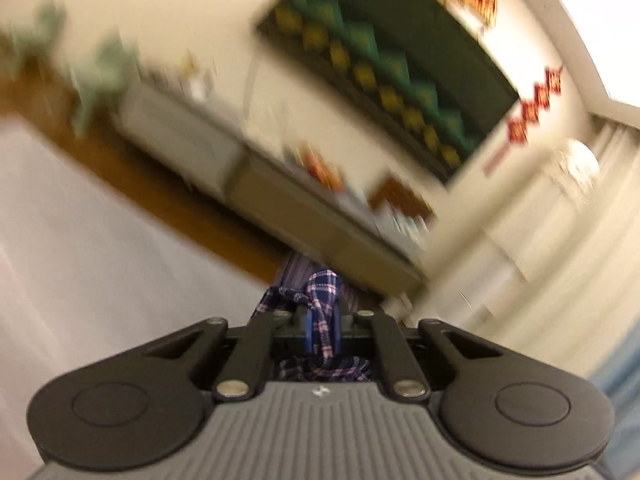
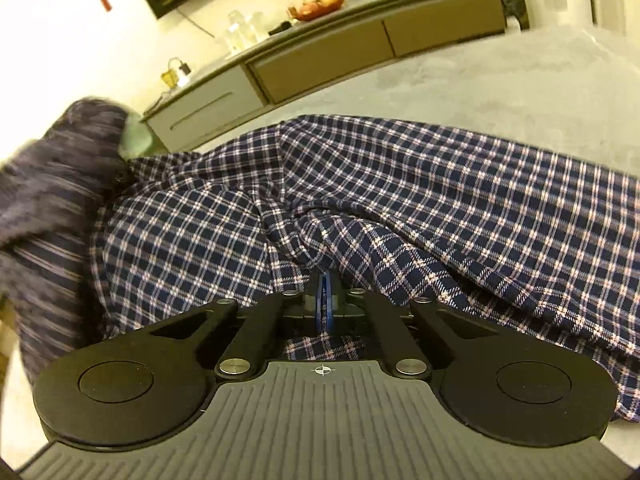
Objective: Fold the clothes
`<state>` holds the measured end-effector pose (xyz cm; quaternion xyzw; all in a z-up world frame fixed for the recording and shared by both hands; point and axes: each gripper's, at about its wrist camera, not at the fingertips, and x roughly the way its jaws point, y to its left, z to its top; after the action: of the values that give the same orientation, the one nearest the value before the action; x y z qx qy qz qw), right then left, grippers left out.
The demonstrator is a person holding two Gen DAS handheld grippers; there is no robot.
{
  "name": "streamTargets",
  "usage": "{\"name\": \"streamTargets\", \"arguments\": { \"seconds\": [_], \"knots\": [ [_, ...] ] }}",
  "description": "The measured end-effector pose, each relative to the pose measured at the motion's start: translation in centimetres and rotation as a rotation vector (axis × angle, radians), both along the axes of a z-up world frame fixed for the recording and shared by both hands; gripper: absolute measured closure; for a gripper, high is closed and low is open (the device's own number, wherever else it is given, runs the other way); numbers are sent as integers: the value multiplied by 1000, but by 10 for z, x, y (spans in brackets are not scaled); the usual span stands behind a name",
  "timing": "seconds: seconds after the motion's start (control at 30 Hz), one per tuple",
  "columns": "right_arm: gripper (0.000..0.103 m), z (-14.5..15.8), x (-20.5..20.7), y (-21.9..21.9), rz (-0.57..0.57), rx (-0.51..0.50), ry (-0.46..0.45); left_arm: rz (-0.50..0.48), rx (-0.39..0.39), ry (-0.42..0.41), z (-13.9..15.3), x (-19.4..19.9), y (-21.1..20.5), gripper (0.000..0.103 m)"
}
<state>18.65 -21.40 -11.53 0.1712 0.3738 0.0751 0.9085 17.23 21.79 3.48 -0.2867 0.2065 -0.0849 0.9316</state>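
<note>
The left hand-held gripper [image 1: 322,320] pinches a bunched fold of the navy, white and pink plaid cotton shirt [image 1: 320,300] between its blue pads, the cloth standing up in a twisted ridge above the fingertips while the room behind it is tilted and smeared with blur. The right hand-held gripper [image 2: 325,300] points downward with its blue pads pressed together on a ridge of the same plaid shirt [image 2: 380,200], where the fabric gathers into creases running toward the fingertips. There is one shirt, spread rumpled across the pale grey fleecy bed cover [image 2: 500,76], its cloth reaching from the left side of the right wrist view to the right edge. At far left a person's blurred sleeve in dark striped knit [image 2: 52,184] overlaps the shirt's edge. Two hand-held grippers are in use.
</note>
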Motion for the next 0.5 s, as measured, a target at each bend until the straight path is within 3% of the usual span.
{"name": "streamTargets", "arguments": {
  "seconds": [0.07,0.13,0.17,0.2,0.23,0.3,0.33,0.4,0.5],
  "knots": [
    [101,1,-3,8,16,-45,-20,64,77,31,12,0,31,93],
    [100,2,-6,16,33,-90,-39,235,278,97,18,-3,52,93],
    [97,3,-8,19,41,-111,-48,307,337,141,15,-3,64,92],
    [86,4,-8,19,57,-91,-45,359,359,210,6,-4,78,88],
    [66,5,-9,19,72,-71,-41,393,362,280,-5,-5,91,81],
    [43,15,-9,16,81,-16,-11,441,337,349,-23,-16,111,73],
    [43,21,-9,14,73,3,-4,469,317,357,-31,-24,120,64],
    [43,36,-14,17,86,-16,-47,495,289,361,-44,-37,131,56],
    [35,60,-10,23,113,-85,-109,402,324,321,-47,-32,117,56]
  ]
}}
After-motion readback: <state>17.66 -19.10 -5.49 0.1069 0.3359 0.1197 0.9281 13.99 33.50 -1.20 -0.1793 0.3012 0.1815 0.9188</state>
